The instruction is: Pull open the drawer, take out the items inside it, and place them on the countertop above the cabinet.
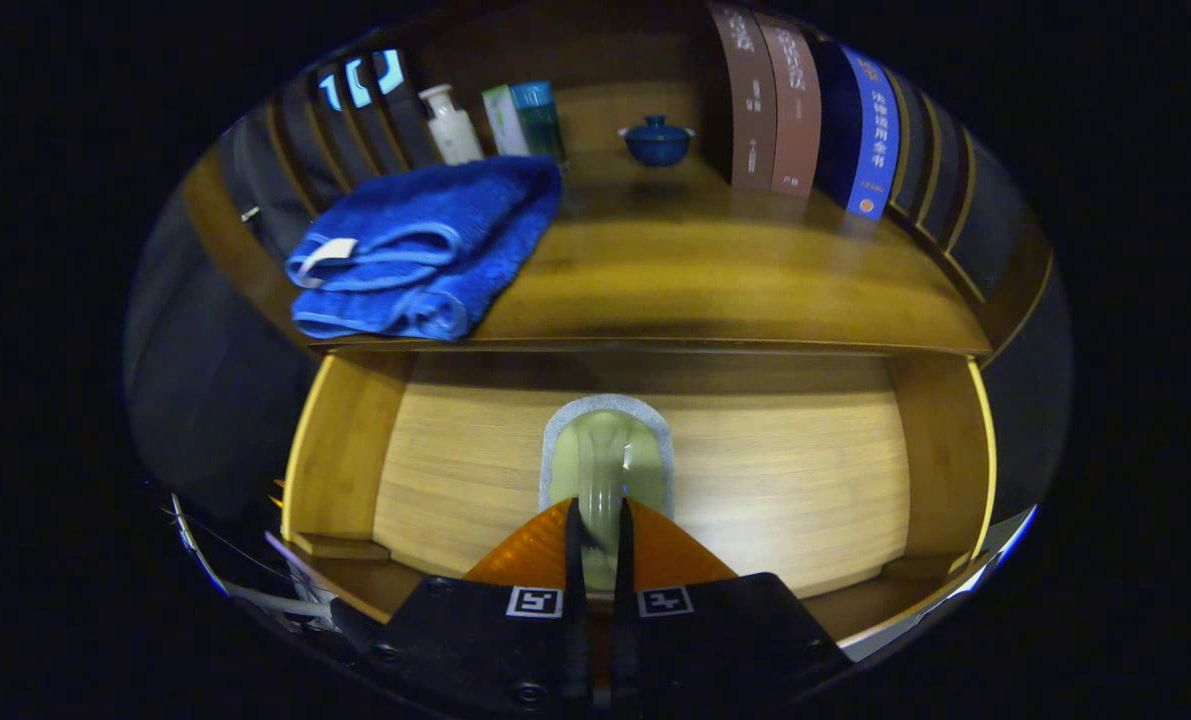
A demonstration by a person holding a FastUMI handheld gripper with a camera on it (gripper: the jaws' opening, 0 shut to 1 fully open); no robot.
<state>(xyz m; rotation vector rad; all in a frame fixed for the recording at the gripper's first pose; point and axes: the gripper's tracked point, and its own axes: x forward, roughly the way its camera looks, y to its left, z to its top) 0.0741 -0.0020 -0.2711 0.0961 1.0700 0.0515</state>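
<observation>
In the open drawer (835, 480), gripper (595, 545) clamps the mug (605, 460).

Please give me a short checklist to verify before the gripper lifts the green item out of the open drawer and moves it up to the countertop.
1. Drawer pulled open enough to lift out: ok, its floor lies open below the countertop edge.
2. Gripper closed on the pale green item: ok, both fingers press its narrow middle part.
3. What the item is, and whether the grey piece around it comes along: cannot tell.
4. Free spot on the countertop: ok, bare wood between the blue towel and the books.
5. Small blue lidded bowl out of the way: ok, it stands far back.
6. Other items left in the drawer: none seen, though the gripper hides the near part.
</observation>
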